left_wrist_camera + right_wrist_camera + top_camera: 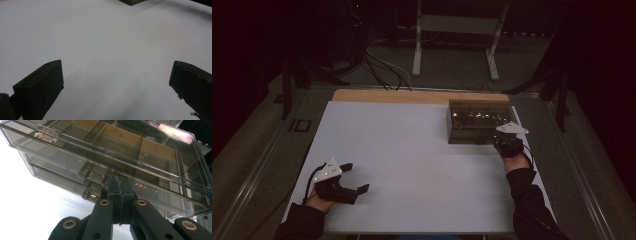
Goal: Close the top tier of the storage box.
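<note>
Drawer box [130,152]: right gripper [119,185], jaws together, at its handles [93,177]; likely next, pull. Left gripper [115,82] jaws apart.

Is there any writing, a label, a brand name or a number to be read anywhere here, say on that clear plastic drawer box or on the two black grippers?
No readable text anywhere.
Clear drawer box: no label or print to be seen.
Left gripper, right gripper: no markings.
White table top: plain.
</note>
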Demonstrator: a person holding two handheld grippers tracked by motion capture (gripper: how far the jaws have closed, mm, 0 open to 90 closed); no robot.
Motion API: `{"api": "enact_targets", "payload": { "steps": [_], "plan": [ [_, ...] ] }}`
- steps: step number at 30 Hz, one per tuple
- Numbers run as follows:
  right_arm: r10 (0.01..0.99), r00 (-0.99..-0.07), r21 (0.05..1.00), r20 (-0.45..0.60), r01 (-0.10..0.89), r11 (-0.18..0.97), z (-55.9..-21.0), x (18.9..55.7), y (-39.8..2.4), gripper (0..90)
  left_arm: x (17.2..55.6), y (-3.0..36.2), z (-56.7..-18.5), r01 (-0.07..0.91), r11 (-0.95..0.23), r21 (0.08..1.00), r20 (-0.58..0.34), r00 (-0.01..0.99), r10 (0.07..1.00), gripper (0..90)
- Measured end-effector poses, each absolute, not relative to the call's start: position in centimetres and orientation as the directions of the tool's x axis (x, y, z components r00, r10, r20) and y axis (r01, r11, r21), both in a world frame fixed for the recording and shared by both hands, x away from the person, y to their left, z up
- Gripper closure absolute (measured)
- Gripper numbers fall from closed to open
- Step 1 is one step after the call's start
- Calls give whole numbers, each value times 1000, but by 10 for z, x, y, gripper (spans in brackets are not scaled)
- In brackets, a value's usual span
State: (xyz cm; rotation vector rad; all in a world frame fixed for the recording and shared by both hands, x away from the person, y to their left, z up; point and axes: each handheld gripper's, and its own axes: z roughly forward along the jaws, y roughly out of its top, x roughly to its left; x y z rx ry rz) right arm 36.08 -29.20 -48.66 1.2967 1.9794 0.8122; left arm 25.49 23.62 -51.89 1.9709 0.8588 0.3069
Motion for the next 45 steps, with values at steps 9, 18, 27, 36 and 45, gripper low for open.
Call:
{"api": "enact_targets", "payload": {
  "steps": [9,18,27,36,45],
  "plan": [
    [934,-316,772,-167,547,323,-487,366,-292,900,255,236,-519,447,-324,834,-124,724,679,9],
    [935,-315,771,-164,550,321,-486,371,-291,900,255,236,-519,446,-324,834,-124,724,679,9],
    [933,-318,771,-167,548,325,-484,373,-291,900,255,236,-519,445,-325,834,-122,725,678,9],
    [934,-317,769,-165,552,323,-484,372,-291,900,255,235,-519,445,-325,834,-123,725,678,9],
    [934,-317,772,-162,548,320,-483,370,-291,900,255,236,-519,445,-325,834,-122,724,678,9]
  ]
}}
